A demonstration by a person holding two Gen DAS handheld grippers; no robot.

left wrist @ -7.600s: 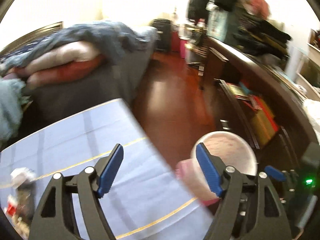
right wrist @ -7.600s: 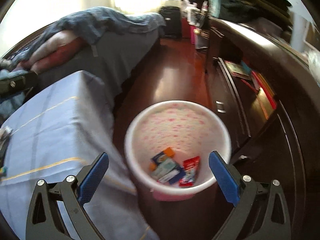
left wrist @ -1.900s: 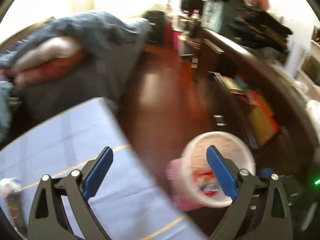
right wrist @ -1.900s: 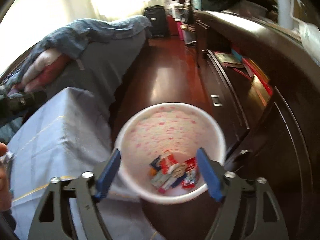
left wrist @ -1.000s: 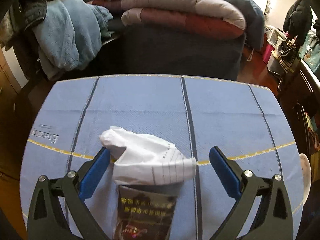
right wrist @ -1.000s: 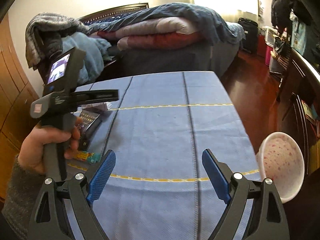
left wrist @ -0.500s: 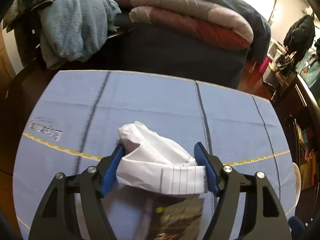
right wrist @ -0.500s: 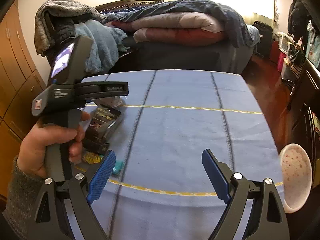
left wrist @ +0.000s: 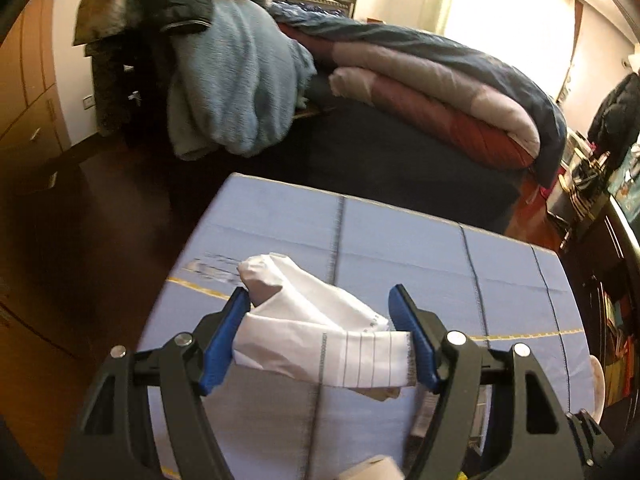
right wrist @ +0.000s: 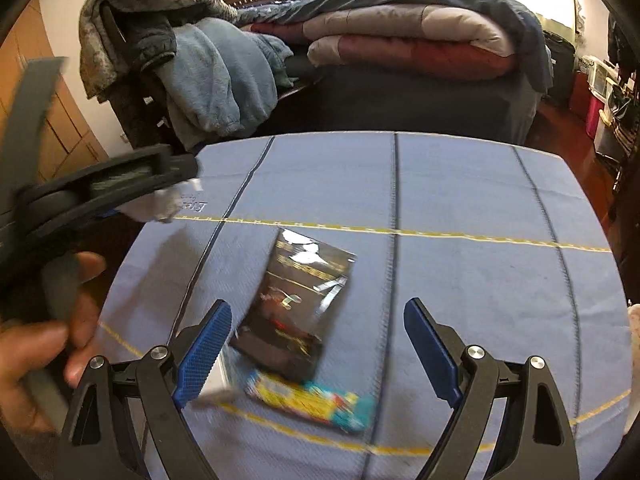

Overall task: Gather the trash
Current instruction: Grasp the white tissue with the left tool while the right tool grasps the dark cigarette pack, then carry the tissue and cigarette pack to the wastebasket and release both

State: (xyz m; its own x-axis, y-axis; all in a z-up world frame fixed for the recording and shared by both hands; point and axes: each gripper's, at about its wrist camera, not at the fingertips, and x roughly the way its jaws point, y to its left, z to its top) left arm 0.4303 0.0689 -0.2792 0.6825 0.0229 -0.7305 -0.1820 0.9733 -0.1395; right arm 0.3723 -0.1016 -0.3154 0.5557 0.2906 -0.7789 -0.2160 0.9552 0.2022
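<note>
Currently left gripper [left wrist: 320, 334] fingers clamp the crumpled paper [left wrist: 316, 336] mid-frame above the blue worktop [left wrist: 400, 240], right gripper [right wrist: 318, 344] fingers open over the black wrapper [right wrist: 296, 304]; next likely bin carry.

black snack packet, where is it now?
Right wrist view: the black snack packet lies flat on the blue tablecloth, ahead of the open right claw, its near end overlapping a colourful wrapper.

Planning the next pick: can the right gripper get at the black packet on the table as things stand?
Probably yes. The right gripper is open and empty, and the black packet lies flat just ahead between its fingers, uncovered. The left gripper, shut on the crumpled paper, is off to the side.
</note>
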